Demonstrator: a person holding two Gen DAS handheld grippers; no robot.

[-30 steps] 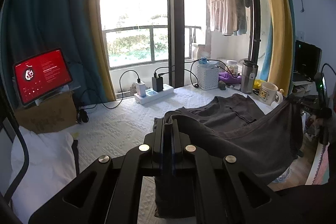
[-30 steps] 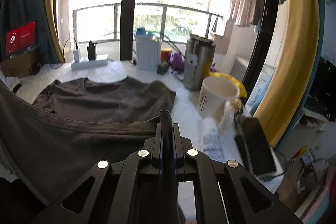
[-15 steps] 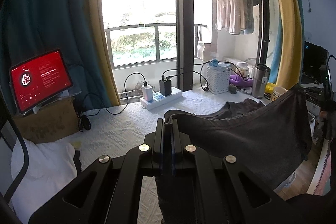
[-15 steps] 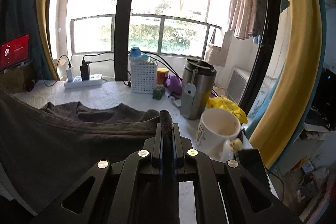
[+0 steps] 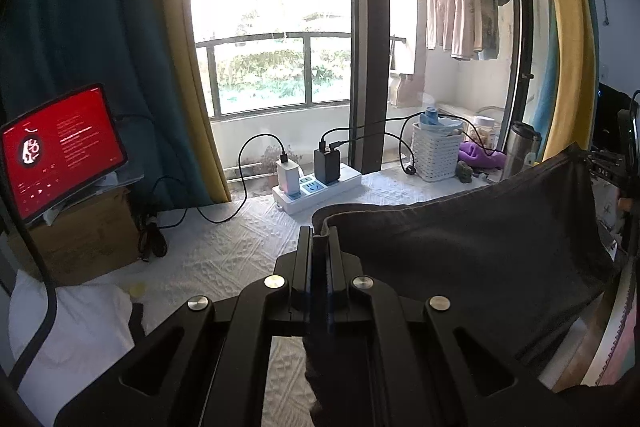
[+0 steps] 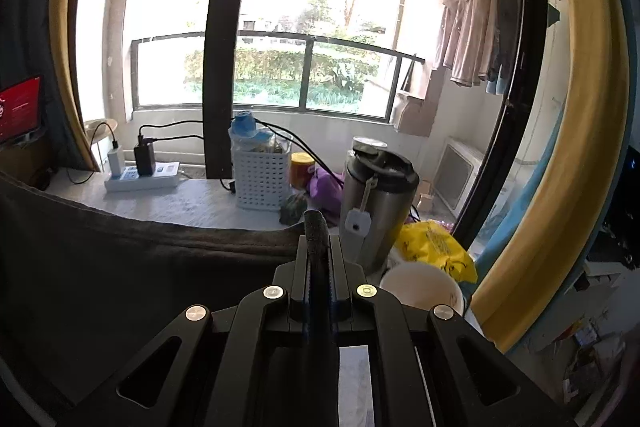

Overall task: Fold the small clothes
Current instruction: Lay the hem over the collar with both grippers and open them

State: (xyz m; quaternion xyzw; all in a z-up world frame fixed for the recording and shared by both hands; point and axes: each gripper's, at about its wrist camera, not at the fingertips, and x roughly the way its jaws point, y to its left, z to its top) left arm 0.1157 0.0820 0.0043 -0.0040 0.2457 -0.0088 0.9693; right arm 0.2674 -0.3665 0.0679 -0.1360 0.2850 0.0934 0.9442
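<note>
The dark grey garment (image 5: 472,243) is soft, light and limp: it hangs as a sagging sheet between the two hands, above the white quilted tabletop (image 5: 224,251), its top hem drawn into a shallow curve. Cloth like this carries no shape of its own, so it is best held where it is held now, at the two ends of one edge, with the hem kept taut (slack would let the middle droop and crease the fold). It looks matte rather than slippery, though a thin bite on a hem could still creep out under a sharp tug.

On the left, the left gripper (image 5: 318,239) has its fingers pressed together on a rolled corner of the hem, the cloth bunched between them and trailing beneath the gripper.

On the right, the right gripper (image 6: 318,239) likewise pinches the opposite end, a short tuft of fabric poking up past the closed fingers, just in front of the steel flask (image 6: 378,203) and white mug (image 6: 424,287).
</note>
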